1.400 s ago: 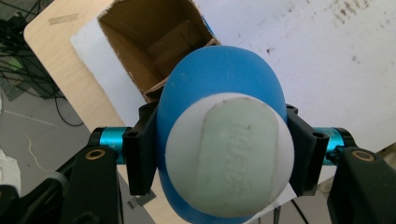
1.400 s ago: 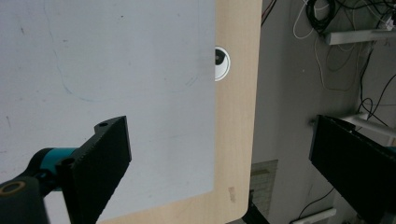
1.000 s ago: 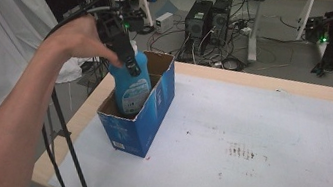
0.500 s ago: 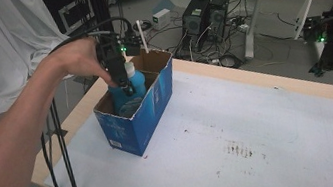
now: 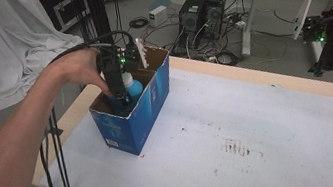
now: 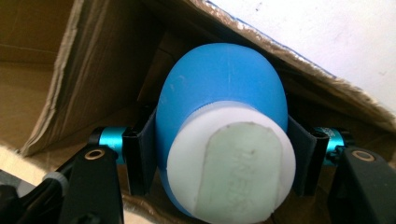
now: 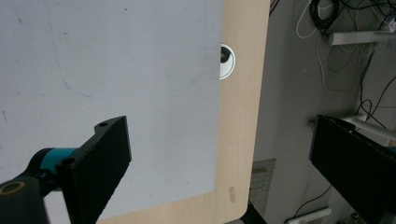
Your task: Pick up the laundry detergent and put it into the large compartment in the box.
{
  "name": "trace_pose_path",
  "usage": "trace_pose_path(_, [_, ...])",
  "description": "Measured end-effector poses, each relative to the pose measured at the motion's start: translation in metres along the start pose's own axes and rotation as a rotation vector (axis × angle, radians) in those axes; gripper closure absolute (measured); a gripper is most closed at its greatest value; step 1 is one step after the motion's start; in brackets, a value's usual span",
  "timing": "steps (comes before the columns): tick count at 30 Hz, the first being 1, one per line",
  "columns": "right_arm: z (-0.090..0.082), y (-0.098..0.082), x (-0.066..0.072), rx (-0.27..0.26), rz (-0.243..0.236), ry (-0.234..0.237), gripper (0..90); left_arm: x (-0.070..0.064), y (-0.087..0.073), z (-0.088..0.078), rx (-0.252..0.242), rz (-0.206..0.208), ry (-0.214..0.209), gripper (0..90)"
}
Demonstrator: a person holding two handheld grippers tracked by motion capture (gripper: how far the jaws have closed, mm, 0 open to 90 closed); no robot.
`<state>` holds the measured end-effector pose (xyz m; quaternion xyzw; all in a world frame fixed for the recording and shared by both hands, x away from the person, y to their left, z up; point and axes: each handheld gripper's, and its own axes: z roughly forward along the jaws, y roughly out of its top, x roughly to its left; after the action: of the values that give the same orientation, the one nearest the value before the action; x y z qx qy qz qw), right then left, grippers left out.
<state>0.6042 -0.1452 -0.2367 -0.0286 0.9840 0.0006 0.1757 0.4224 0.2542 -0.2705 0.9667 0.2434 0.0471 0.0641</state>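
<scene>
- Your left tool [image 5: 118,88] is pinching the blue bottle [image 6: 219,107] by its sides, with the white cap [image 6: 231,163] facing the camera. The bottle sits well down inside the cardboard box [image 5: 144,112], which stands near the left edge of the desk [image 5: 260,124].
- In the left gripper view the bottle looks really close to the torn box flap [image 6: 280,74]. If you let go or shift sideways here, I'd guess it catches on that edge or ends up leaning instead of sitting flat.
- The bottle is round and smooth, so the pads only grab a narrow strip. Any twist of your wrist and it could roll in the grip.
- The box looks light with nothing holding it. Bump a wall with the tool and it could slide or tip toward the desk edge.
- Watch the cable [image 5: 71,50] looping by the box rim; it could snag a flap.
- Your right tool [image 5: 329,47] hangs spread wide and empty over the far right desk edge, well apart from the box, so it can't steady anything from there.
</scene>
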Motion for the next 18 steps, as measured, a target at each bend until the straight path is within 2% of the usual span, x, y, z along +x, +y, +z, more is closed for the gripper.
trace_pose_path(9, [0.0029, -0.0013, -0.0006, 0.001, 0.003, 0.004, 4.7, 0.0019, -0.0020, 0.0045, -0.010, 0.028, -0.009, 38.0])
trace_pose_path(14, [0.0025, -0.0001, -0.0005, -0.012, 0.005, 0.005, 4.7, 0.0038, -0.0038, 0.0056, -0.031, 0.018, -0.011, 37.9])
trace_pose_path(18, [0.0015, 0.0002, -0.0004, -0.013, 0.008, 0.004, 4.7, 0.0028, -0.0014, 0.0059, -0.019, 0.022, -0.006, 37.8])
